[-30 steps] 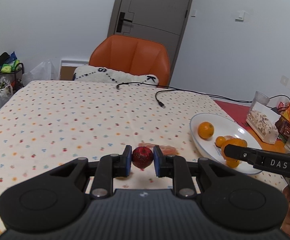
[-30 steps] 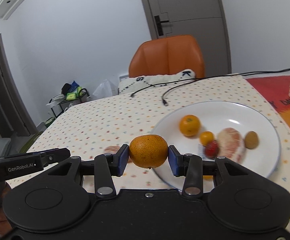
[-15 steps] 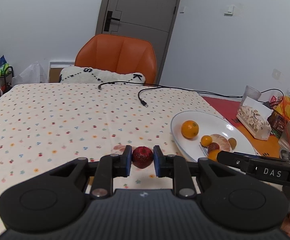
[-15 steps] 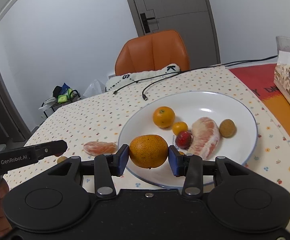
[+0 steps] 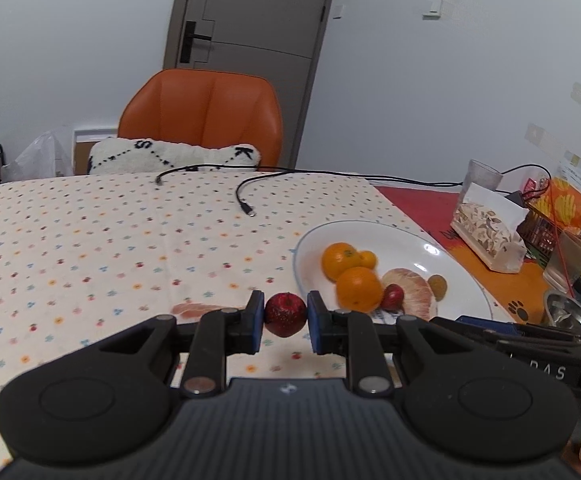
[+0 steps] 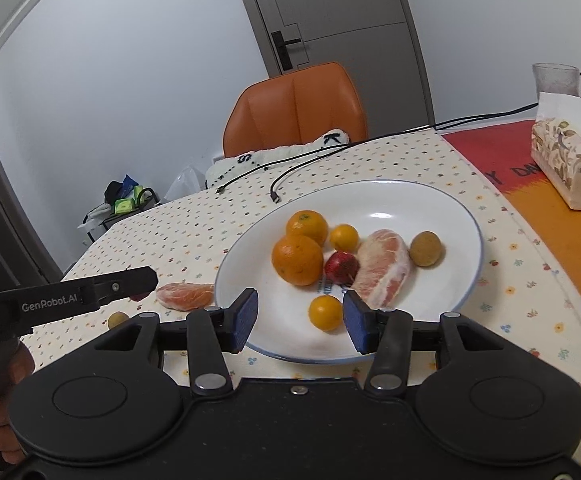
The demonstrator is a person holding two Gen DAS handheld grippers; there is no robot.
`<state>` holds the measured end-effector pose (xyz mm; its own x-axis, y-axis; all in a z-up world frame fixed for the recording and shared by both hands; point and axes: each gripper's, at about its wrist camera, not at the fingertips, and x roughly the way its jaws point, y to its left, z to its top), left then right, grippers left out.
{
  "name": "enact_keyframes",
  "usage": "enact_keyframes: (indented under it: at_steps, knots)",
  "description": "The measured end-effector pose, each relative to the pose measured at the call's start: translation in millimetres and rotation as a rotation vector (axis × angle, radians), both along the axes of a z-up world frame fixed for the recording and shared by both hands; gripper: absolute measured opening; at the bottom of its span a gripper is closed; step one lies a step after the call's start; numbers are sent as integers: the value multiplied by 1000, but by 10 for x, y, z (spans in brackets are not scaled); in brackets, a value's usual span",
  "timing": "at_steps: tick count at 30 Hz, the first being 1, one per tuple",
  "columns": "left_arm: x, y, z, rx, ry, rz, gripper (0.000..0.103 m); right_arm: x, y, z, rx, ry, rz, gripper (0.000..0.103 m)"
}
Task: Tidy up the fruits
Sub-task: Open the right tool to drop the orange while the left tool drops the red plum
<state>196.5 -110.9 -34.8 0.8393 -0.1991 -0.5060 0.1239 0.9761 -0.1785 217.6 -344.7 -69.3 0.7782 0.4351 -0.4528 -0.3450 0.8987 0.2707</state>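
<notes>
My left gripper (image 5: 284, 316) is shut on a small dark red fruit (image 5: 285, 314), held over the dotted tablecloth just left of the white plate (image 5: 410, 236). My right gripper (image 6: 301, 319) hovers over the plate's (image 6: 430, 208) near rim. Its jaws are opening and its pads press on nothing. The large orange (image 6: 297, 259) lies free on the plate beyond them. A small orange fruit (image 6: 325, 312) rests on the plate, seen between the pads but untouched. Another orange (image 6: 307, 227), a red fruit (image 6: 341, 267), a peeled pomelo piece (image 6: 384, 268) and a brown fruit (image 6: 425, 248) share the plate.
A peeled segment (image 6: 186, 296) and a small brown fruit (image 6: 117, 319) lie on the cloth left of the plate. Cables (image 6: 274, 196) run across the far side. A tissue box (image 6: 566, 160) and a glass (image 6: 556, 80) stand at the right. An orange chair (image 5: 206, 116) is behind the table.
My right gripper moved in over the plate, opened and let go of the large orange, which now lies on the plate. My left gripper carried the red fruit rightward, closer to the plate.
</notes>
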Motion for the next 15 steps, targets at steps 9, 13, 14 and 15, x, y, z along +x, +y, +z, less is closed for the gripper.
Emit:
enact_keyframes:
  at_steps: [9, 13, 14, 15]
  knots:
    - [90, -268, 27, -1, -2, -51, 21, -29, -162, 15, 19, -8, -23, 49]
    - [99, -349, 43, -4, -6, -68, 21, -24, -210, -1, 22, -4, -27, 49]
    - [101, -362, 47, -3, -7, -71, 21, -24, -216, -6, 23, -4, -28, 49]
    - [106, -373, 49, -3, -7, -74, 21, -25, -225, -7, 24, -3, -29, 49]
